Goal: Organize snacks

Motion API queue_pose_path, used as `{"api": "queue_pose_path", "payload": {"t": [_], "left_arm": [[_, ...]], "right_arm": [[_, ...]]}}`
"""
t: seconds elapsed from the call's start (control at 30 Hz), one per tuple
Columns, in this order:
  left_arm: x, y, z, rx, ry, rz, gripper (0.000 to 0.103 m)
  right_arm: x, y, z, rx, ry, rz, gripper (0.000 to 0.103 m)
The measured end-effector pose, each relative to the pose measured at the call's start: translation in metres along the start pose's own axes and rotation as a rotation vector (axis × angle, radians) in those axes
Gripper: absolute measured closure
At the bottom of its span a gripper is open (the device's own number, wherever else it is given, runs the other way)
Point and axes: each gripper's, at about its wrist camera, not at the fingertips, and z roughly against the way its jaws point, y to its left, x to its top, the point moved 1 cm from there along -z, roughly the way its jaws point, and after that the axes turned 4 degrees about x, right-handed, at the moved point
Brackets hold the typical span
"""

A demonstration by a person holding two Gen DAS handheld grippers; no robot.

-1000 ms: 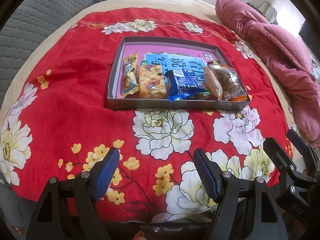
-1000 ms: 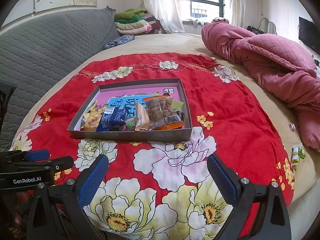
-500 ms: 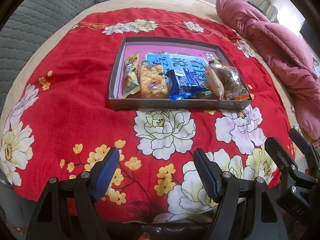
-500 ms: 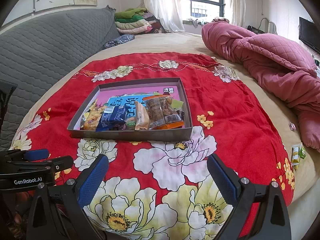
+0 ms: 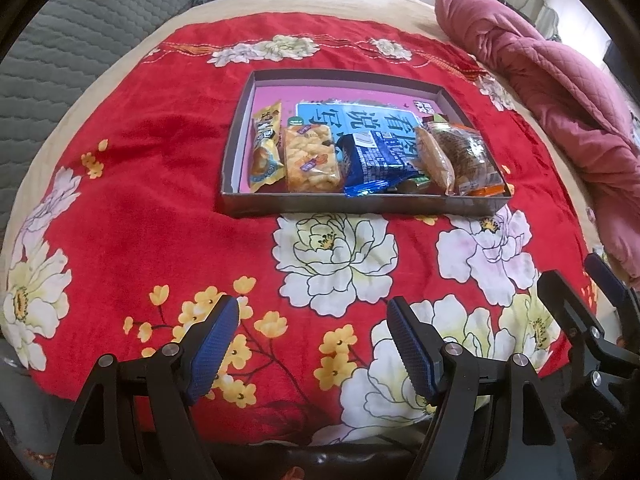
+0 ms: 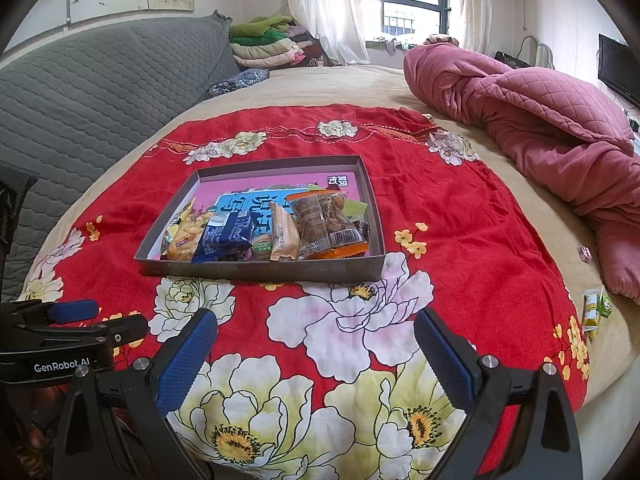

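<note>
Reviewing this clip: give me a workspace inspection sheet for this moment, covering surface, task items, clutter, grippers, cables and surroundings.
Surface: red floral cloth spread on a bed.
Job's things: grey tray on the cloth, its near half holding snack packs, among them a blue packet and a yellow puffed-snack pack; small green-yellow packs lie off the cloth at the bed's right edge.
Clutter: a tiny object near the pink quilt.
Grippers: left gripper and right gripper both open, empty, short of the tray.
Cables: nothing seen on the bed.
Surroundings: pink quilt, grey headboard, folded bedding, window.
</note>
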Motion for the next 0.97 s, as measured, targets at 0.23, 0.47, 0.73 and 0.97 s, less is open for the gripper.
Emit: {"api": "queue_pose_path", "payload": {"t": [0.23,0.47,0.73,0.97], "left_arm": [[-0.001,0.0,-0.001,0.008,0.005,-0.001,0.026],[-0.001,0.001,-0.004,0.023,0.012,0.002,0.026],[0.001,0.002,-0.016,-0.011,0.02,0.004,0.026],[0.009,0.008,-0.034,-0.047,-0.029,0.004,0.026]], "right_arm": [[-0.001,0.0,0.0,-0.001,0.001,0.0,0.004],[-0.005,0.003,-0.003,0.009,0.013,0.009,0.004],[-0.005,0.003,-0.014,0.034,0.028,-0.001,0.004],[-0.008,-0.009,-0.034,0.048,0.068,-0.052,0.004]]}}
